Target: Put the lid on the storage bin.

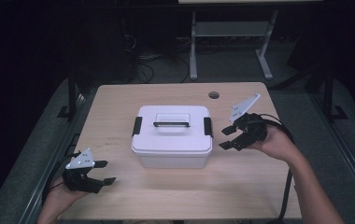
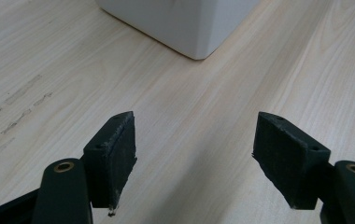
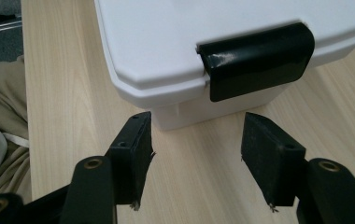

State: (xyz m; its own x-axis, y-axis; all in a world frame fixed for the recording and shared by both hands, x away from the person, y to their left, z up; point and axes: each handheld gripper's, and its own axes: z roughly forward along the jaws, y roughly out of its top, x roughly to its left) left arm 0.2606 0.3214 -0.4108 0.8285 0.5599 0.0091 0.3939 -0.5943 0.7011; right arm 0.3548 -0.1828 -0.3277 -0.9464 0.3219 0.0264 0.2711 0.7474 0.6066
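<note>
A white lidded storage box (image 1: 172,135) stands in the middle of the light wooden table (image 1: 119,126). It has a black-edged handle (image 1: 171,123) on top and a black latch on each end, the right-end one (image 1: 208,126) (image 3: 258,60) closed. My right gripper (image 1: 227,138) (image 3: 194,156) hovers open just right of the box, its jaws pointing at that latch with nothing between them. My left gripper (image 1: 104,171) (image 2: 194,158) stays open near the table's front left corner, empty, pointing toward a lower corner of the box (image 2: 199,28).
A round cable hole (image 1: 214,95) sits at the table's far right. Beyond the table stands a grey desk frame (image 1: 231,42) with cables on the dark floor. Bare tabletop lies in front of the box.
</note>
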